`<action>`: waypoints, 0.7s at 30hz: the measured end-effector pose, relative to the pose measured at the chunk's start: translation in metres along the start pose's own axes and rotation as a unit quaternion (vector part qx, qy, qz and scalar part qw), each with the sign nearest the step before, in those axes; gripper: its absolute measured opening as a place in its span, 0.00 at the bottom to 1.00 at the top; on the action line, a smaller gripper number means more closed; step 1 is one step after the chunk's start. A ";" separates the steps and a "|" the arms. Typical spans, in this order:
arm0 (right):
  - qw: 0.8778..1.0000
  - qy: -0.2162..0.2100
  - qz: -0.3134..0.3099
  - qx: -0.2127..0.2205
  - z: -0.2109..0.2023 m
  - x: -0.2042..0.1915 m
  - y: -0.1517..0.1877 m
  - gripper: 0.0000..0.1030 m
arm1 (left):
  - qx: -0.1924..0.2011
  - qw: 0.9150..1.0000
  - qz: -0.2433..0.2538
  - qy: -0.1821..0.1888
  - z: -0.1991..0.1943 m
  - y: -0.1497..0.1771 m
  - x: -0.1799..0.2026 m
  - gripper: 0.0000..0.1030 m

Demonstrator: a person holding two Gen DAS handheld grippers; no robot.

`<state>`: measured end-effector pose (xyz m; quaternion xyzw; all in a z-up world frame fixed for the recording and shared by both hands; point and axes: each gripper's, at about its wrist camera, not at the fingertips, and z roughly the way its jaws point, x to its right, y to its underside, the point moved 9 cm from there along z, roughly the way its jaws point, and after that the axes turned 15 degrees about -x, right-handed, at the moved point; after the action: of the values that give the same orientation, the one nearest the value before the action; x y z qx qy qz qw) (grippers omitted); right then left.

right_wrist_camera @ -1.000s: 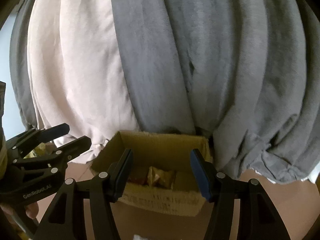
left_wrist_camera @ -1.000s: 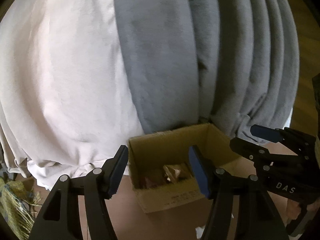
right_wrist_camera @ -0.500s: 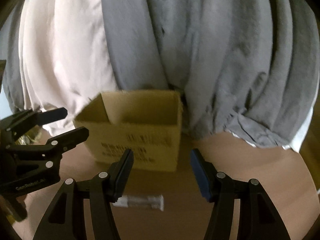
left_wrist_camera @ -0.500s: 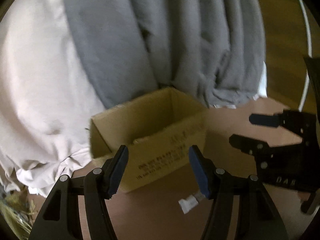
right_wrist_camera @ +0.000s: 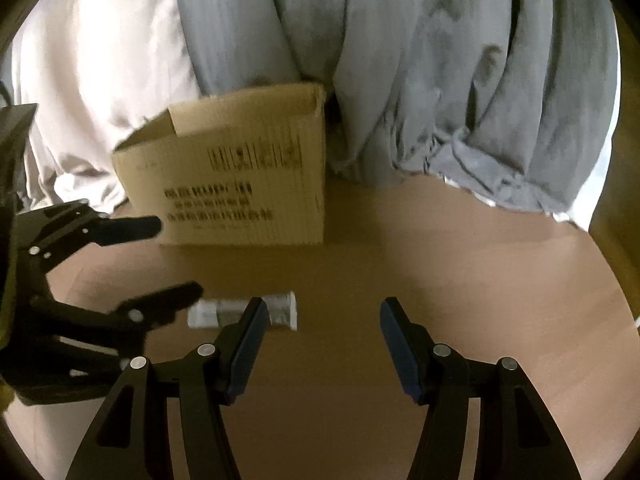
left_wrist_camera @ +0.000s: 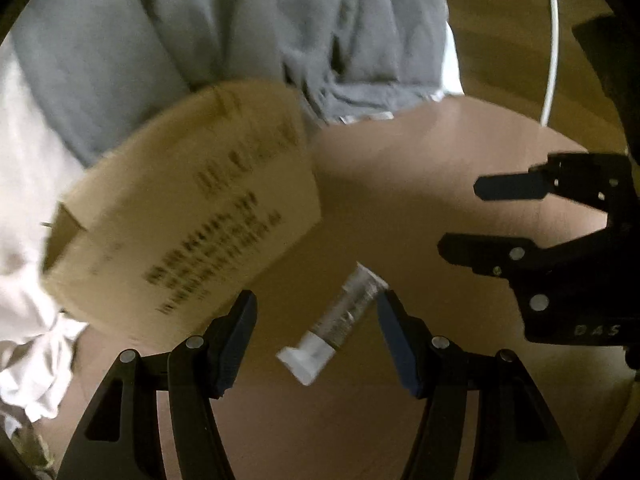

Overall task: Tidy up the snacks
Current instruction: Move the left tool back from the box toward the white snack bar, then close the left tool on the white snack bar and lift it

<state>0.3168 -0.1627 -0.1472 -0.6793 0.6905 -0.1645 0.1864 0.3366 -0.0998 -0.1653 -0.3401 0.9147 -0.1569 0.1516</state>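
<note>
A small silver-and-white snack packet [left_wrist_camera: 340, 320] lies flat on the wooden table [left_wrist_camera: 400, 200]. My left gripper [left_wrist_camera: 316, 312] hangs open just above it, the packet lying between its fingers without touching them. In the right wrist view the same packet [right_wrist_camera: 280, 308] shows left of my open right gripper [right_wrist_camera: 324, 316], partly behind its left finger. An open cardboard box [right_wrist_camera: 244, 176] with black print stands beyond the packet; its inside is hidden from here. That box [left_wrist_camera: 180, 216] fills the left of the left wrist view. Each gripper appears in the other's view: the right gripper [left_wrist_camera: 464, 216] and the left gripper [right_wrist_camera: 180, 256].
Grey and cream curtains [right_wrist_camera: 360, 60] hang right behind the box and pool on the table. A white cable [left_wrist_camera: 554, 40] curves down at the far right. Crinkled yellow-green wrapping [left_wrist_camera: 28, 452] peeks in at the lower left edge.
Both grippers have come down and tilted toward the table. The box's inside, with snacks, has dropped out of sight and the packet has come into view between the left fingers.
</note>
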 end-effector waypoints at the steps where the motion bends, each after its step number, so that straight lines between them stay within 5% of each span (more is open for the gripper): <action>1: 1.000 0.000 0.002 -0.005 0.003 0.001 0.003 0.58 | -0.007 1.000 0.005 0.003 0.006 0.001 0.002 0.60; 16: 0.996 0.011 0.044 -0.072 0.048 0.015 0.026 0.58 | -0.081 0.996 0.039 0.019 0.074 -0.005 0.014 0.60; 21: 0.996 0.012 0.047 -0.070 0.049 0.015 0.022 0.58 | -0.087 0.995 0.008 0.049 0.080 -0.007 0.014 0.45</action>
<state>0.3208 -0.1764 -0.2010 -0.6554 0.7336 -0.1153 0.1378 0.3615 -0.1289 -0.2369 -0.3366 0.9340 -0.0916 0.0776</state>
